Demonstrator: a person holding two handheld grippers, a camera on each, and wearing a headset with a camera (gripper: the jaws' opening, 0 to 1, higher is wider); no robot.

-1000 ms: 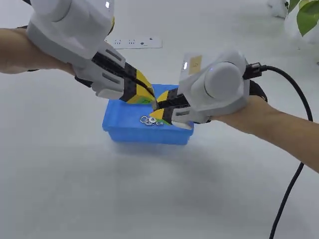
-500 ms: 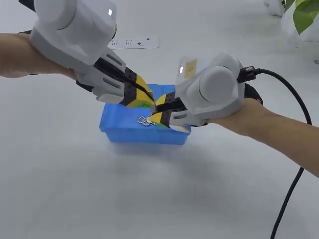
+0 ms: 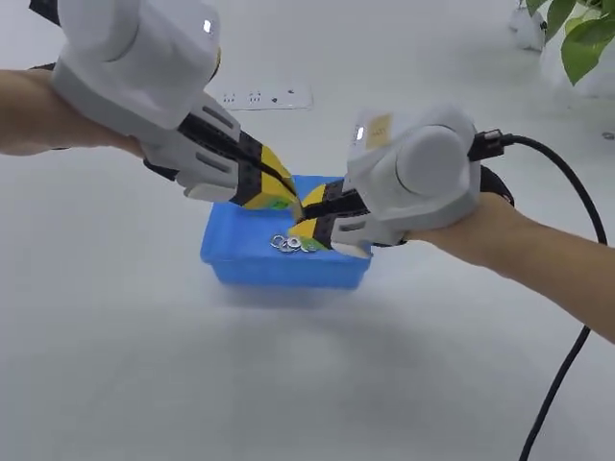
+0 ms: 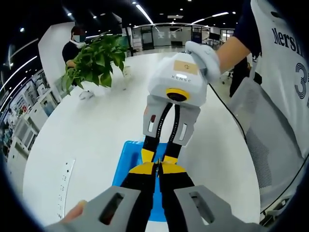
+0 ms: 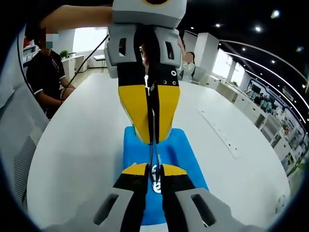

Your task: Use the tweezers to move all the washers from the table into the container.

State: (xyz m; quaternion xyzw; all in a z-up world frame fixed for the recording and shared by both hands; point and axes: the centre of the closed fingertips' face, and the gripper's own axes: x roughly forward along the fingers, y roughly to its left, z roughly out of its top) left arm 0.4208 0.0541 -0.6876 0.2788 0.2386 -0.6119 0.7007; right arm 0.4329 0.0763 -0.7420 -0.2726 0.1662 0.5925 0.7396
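A blue container [image 3: 279, 274] stands on the white table with several washers [image 3: 293, 244] lying inside. Both grippers meet tip to tip just above it. My left gripper [image 3: 288, 200] comes in from the upper left, my right gripper [image 3: 300, 223] from the right. In the right gripper view thin metal tweezers [image 5: 153, 128] run from the left gripper [image 5: 152, 140] down into my right gripper [image 5: 154, 169], with the washers [image 5: 156, 182] just below in the container [image 5: 186, 154]. Both grippers look shut on the tweezers. In the left gripper view my left gripper [image 4: 158, 166] touches the right gripper [image 4: 158, 157] over the container [image 4: 126, 159].
A white power strip [image 3: 264, 96] lies behind the container. A potted plant [image 3: 577, 38] stands at the far right corner. A black cable [image 3: 567, 211] trails from the right gripper toward the front right. People stand in the background of both gripper views.
The two grippers stay tip to tip over the container; they and the container sit slightly lower and to the right in the picture, which looks like head movement.
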